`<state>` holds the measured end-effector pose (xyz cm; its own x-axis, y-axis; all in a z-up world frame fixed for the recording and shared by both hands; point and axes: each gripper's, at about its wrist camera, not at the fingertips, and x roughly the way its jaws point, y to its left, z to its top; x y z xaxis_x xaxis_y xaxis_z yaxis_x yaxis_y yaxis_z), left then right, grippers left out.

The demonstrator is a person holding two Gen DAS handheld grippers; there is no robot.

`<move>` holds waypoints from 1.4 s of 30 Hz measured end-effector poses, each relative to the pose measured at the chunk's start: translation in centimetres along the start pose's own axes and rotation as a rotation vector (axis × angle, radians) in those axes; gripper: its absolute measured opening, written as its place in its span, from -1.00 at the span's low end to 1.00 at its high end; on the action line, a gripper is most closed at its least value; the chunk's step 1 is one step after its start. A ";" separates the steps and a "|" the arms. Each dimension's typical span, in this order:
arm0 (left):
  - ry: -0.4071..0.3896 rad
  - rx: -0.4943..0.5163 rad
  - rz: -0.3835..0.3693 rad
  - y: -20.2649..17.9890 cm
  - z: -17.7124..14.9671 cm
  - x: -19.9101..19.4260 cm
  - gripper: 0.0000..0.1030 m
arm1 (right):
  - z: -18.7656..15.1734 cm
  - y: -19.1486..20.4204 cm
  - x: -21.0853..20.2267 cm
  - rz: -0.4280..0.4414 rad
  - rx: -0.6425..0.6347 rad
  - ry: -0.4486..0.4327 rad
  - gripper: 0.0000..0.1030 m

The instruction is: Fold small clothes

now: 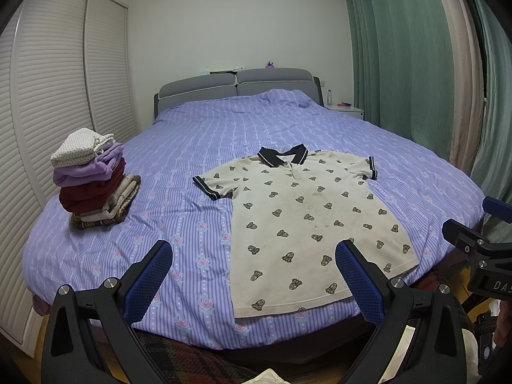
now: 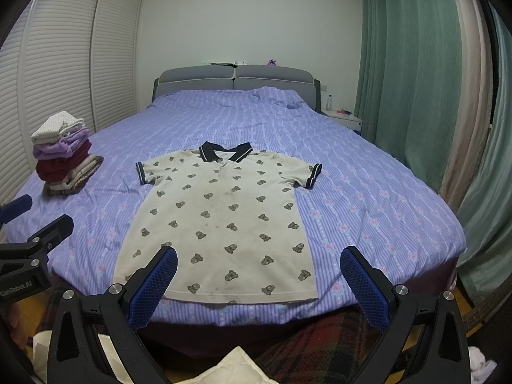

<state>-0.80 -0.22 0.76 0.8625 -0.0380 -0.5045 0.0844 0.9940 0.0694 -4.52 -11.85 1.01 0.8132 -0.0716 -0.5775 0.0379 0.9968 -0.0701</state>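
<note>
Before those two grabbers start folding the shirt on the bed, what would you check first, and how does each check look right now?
1. Shirt spread flat, front up: ok.
2. Both sleeves out to the sides: ok.
3. Left gripper open and empty: ok.
4. Right gripper open and empty: ok.
5. Pile of folded clothes stands apart from the shirt: ok.
6. Shirt's back smooth underneath: cannot tell.

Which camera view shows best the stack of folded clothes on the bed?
The left wrist view. There the stack of folded clothes is nearer and larger, so its separate layers, white dotted, lilac, dark red and beige, are easy to tell apart. The right wrist view shows the same stack smaller, near the left edge.
</note>
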 end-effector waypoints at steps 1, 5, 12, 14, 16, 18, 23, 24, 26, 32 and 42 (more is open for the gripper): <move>0.000 0.000 0.000 0.0 0.0 0.0 1.00 | 0.0 0.0 0.0 0.001 -0.001 0.000 0.99; 0.001 0.001 -0.001 0.0 0.0 0.0 1.00 | -0.1 -0.1 0.1 0.002 -0.002 0.002 0.99; 0.029 -0.011 0.003 0.4 -0.3 0.8 1.00 | -0.3 -0.2 0.8 0.001 -0.001 0.024 0.99; 0.033 -0.016 0.008 0.6 -0.4 1.3 1.00 | -0.3 0.0 1.5 0.005 0.000 0.039 0.99; 0.044 -0.018 -0.006 0.9 -0.4 2.0 1.00 | -0.2 0.3 2.3 0.013 -0.004 0.055 0.99; 0.055 -0.003 -0.022 1.3 -0.3 2.9 1.00 | 0.1 1.0 3.6 0.022 -0.027 0.070 0.99; 0.016 0.030 0.042 2.7 1.1 5.5 1.00 | 1.9 3.2 6.8 0.042 -0.078 0.063 0.99; 0.009 0.032 0.045 3.1 1.5 6.2 1.00 | 2.4 3.6 7.6 0.047 -0.087 0.058 0.99; 0.001 0.033 0.041 4.2 2.6 8.1 1.00 | 3.7 4.6 9.3 0.057 -0.104 0.033 0.99; 0.004 0.031 0.017 7.6 5.5 14.5 0.92 | 8.0 7.6 15.3 0.104 -0.116 0.005 0.99; 0.139 -0.139 -0.098 13.3 8.1 27.2 0.49 | 12.7 13.0 26.2 0.195 -0.092 0.058 0.99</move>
<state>27.78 11.10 -5.09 0.7755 -0.1305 -0.6178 0.0867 0.9912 -0.1004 24.67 -0.35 -4.65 0.7654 0.1173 -0.6327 -0.1719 0.9848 -0.0253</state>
